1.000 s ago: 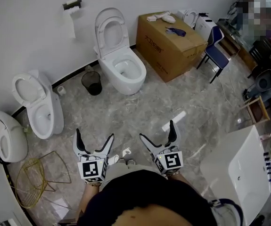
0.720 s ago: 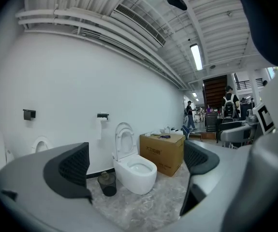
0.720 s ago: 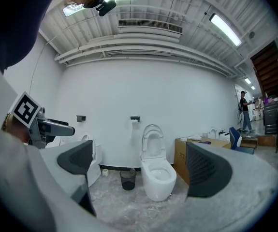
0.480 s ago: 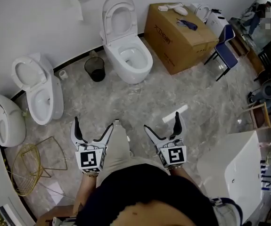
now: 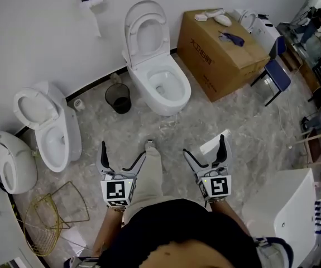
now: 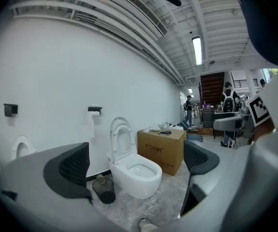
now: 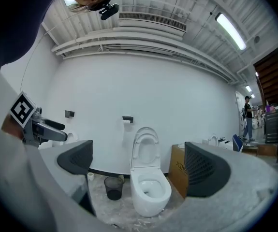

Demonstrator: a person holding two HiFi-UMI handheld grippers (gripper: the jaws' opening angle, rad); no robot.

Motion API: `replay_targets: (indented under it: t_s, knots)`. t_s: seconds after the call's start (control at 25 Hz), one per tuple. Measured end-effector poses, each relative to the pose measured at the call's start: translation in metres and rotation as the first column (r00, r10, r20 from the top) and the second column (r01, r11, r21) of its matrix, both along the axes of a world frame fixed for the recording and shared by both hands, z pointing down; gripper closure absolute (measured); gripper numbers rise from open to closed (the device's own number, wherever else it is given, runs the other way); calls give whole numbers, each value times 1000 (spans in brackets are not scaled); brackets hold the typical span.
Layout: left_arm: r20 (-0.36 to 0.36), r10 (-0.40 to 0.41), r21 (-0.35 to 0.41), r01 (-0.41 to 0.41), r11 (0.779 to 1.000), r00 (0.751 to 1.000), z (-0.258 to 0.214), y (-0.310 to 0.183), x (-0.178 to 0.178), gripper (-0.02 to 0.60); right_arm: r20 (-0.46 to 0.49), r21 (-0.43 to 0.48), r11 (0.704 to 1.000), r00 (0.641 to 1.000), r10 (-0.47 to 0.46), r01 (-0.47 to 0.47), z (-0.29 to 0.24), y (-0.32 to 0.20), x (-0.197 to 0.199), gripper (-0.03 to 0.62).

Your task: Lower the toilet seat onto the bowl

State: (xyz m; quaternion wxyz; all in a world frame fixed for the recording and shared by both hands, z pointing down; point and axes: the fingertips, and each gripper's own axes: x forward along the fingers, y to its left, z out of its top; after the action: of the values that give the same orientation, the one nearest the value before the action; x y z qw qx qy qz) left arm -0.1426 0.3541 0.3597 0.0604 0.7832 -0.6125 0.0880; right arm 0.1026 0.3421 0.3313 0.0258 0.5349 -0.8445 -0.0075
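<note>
A white toilet [image 5: 159,88] stands against the far wall with its seat and lid [image 5: 144,33] raised upright; it also shows as the toilet [image 6: 138,175] in the left gripper view and the toilet [image 7: 150,190] in the right gripper view. My left gripper [image 5: 122,159] and right gripper [image 5: 205,151] are both open and empty, held side by side over the floor well short of the bowl. Nothing lies between either pair of jaws.
A black wire bin [image 5: 118,97] sits left of the toilet, a cardboard box [image 5: 224,53] right of it. Two more toilets [image 5: 51,130] stand at the left, a wire basket [image 5: 40,222] on the floor, a blue chair [image 5: 274,77] and white basin [image 5: 286,216] at the right.
The view has shifted forward: the toilet appears nearer and lower in frame, and both grippers, still open, have moved toward it. A leg has stepped forward between them.
</note>
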Motion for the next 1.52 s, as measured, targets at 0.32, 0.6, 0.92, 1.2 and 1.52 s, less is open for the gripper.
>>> replay_targets:
  t_s: [0.32,0.6,0.92,1.2,1.52]
  knots:
    - [53,39,4,-39,999,998,-21,-178,-38,5,-13,-11,1000,1000,14,-14,-10,-174,-25,13]
    - [31,62,75,-64,995,998,-36,-317,-47,5,9,-41,999,1000,29,-29,-2,-314,-38,13]
    - [1,66,32,-66,997,998,-6,-445,-43,5,35,-61,998,999,6,-4,19,-443,-48,13]
    - [81,101,89,-108,990,992,17,-563,-28,5,70,-78,996,997,-38,44,31,-526,-47,13]
    - [40,104,19,-105,994,994,64,-708,-40,6,47,-147,984,994,-95,101,64,-572,-37,13]
